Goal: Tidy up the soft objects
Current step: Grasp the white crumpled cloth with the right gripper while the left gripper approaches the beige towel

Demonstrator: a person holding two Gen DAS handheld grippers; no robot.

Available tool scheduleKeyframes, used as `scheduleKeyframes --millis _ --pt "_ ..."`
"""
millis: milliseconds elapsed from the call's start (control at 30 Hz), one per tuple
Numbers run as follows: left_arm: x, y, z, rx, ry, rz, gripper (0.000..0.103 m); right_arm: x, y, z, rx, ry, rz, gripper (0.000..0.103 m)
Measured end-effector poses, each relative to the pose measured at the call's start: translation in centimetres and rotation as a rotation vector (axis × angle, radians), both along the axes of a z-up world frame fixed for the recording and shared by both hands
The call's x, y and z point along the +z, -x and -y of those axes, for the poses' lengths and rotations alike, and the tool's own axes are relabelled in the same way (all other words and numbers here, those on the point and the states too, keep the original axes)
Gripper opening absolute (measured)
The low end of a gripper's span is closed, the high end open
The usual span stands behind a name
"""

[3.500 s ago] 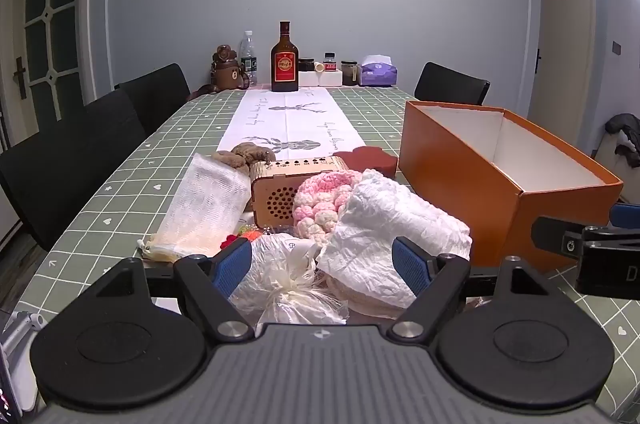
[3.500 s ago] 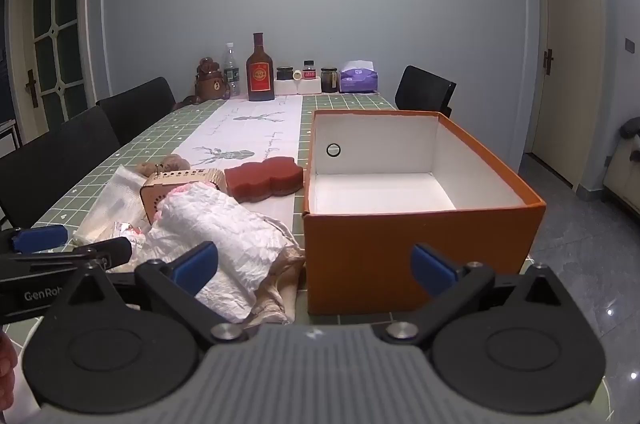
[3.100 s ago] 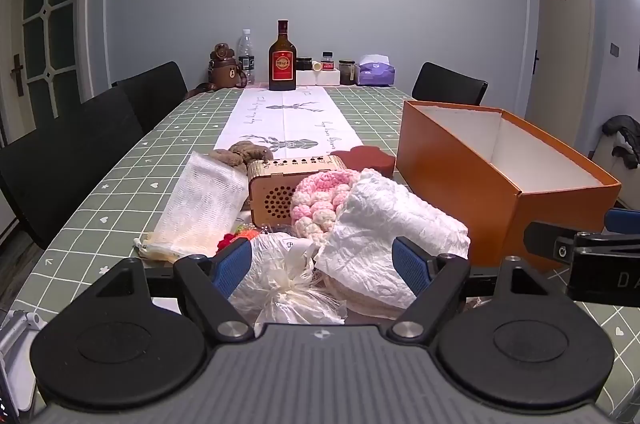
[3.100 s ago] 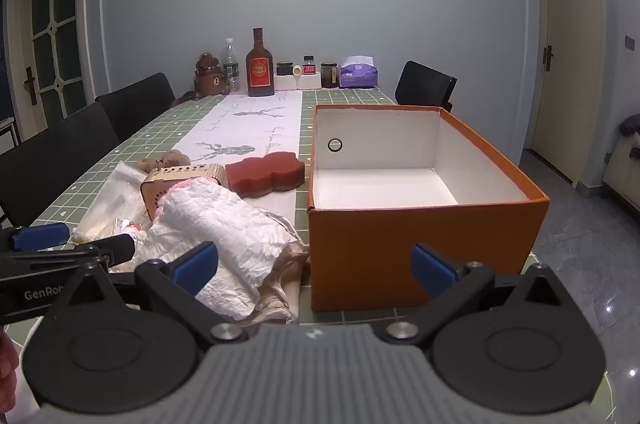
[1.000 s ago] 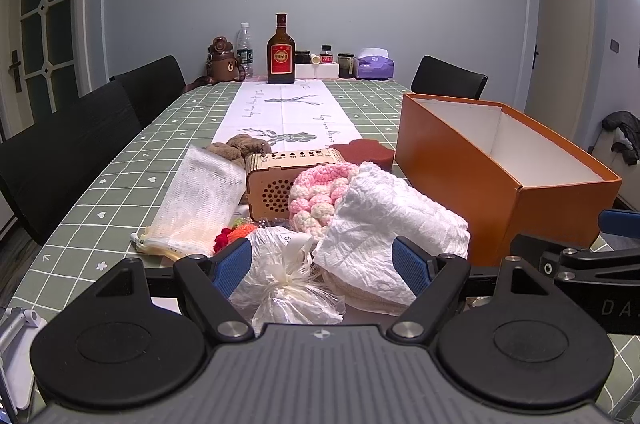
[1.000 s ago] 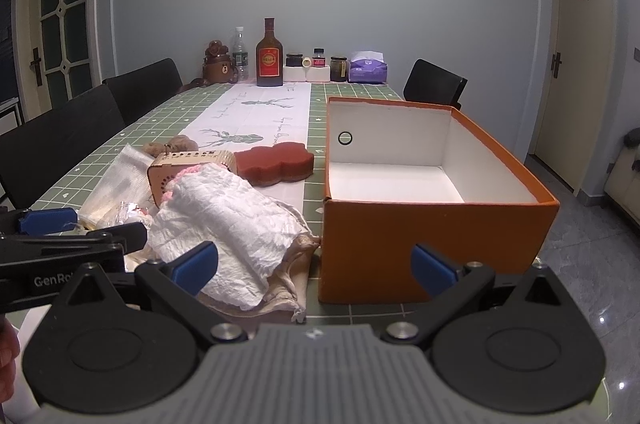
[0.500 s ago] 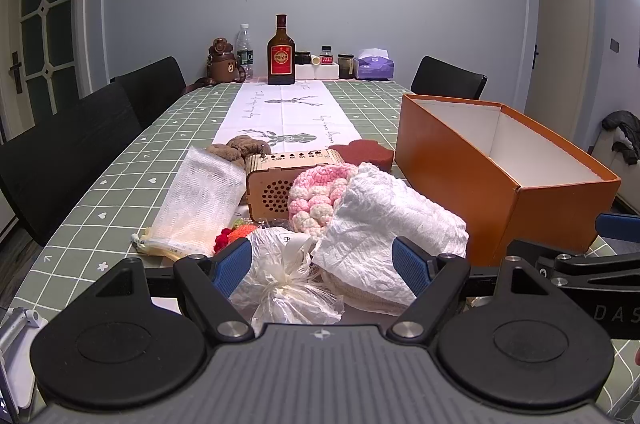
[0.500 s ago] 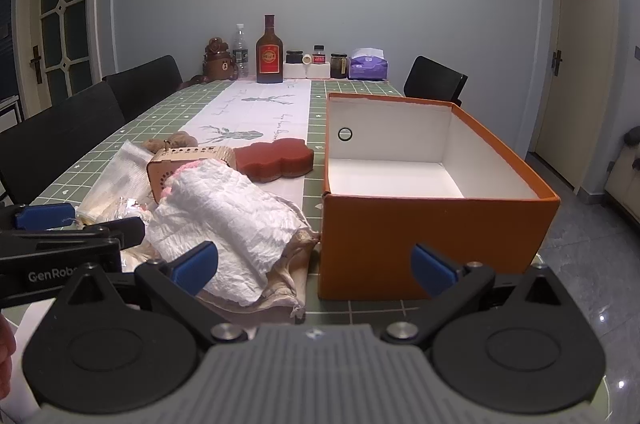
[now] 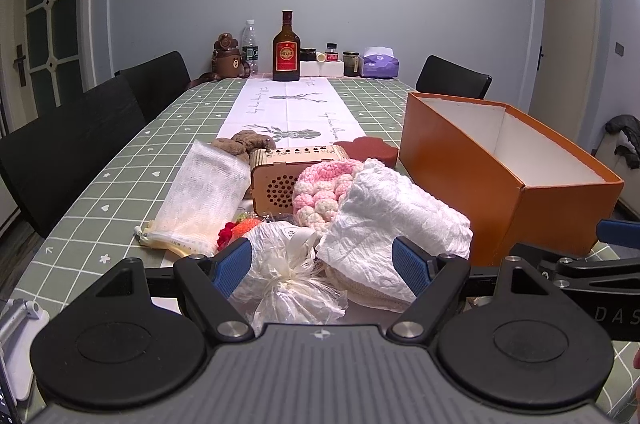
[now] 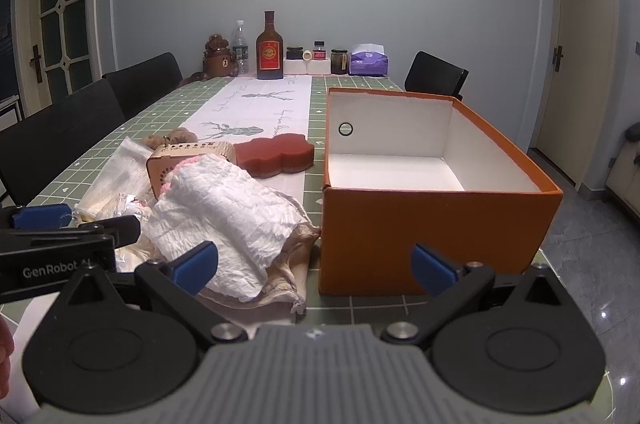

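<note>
A pile of soft things lies on the green checked table: a crumpled white cloth (image 9: 394,214) (image 10: 228,204), a pink and white crochet piece (image 9: 324,186), a tied clear plastic bag (image 9: 288,274), a white mesh pouch (image 9: 202,198), a brown plush (image 9: 244,140) and a red sponge (image 10: 276,154). An empty orange box (image 9: 500,170) (image 10: 432,208) stands to their right. My left gripper (image 9: 322,266) is open and empty just before the bag and cloth. My right gripper (image 10: 316,264) is open and empty before the box's near left corner.
A perforated wooden box (image 9: 290,174) sits in the pile. A brown bottle (image 9: 286,50), a water bottle, jars and a purple tissue pack (image 9: 380,64) stand at the table's far end. Black chairs (image 9: 76,140) line the left side; one (image 9: 452,82) stands at the far right.
Both grippers have drifted slightly back and steadied; the pile and the box sit a little farther in view. Nothing was grasped or moved.
</note>
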State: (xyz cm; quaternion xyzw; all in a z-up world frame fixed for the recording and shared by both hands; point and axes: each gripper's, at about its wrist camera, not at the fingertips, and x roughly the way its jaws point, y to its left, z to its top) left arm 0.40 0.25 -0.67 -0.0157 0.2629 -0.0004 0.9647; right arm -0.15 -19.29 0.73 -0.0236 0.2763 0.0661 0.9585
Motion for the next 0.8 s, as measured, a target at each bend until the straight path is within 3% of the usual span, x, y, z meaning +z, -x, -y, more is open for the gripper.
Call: scheduleKeyframes --millis 133,267,467,567,800 --pt "-0.2 0.2 -0.2 -0.027 -0.016 0.005 0.088 -0.4 0.0 0.0 0.014 -0.006 -0.003 0.1" --pt "-0.8 0.1 -0.4 -0.046 -0.034 -0.048 0.086 -0.8 -0.1 -0.5 0.064 0.011 -0.014 0.1" --pt "-1.6 0.1 -2.1 -0.047 0.015 -0.099 0.074 -1.4 -0.6 -2.4 0.204 0.068 -0.004 0.098" --pt "-1.7 -0.1 -2.8 -0.029 0.004 -0.103 0.073 -1.6 -1.0 -3.8 0.277 0.108 0.024 0.093" --pt "-2.3 -1.0 -4.1 -0.008 0.01 -0.121 0.07 -2.7 -3.8 -6.1 0.365 0.172 0.056 0.093"
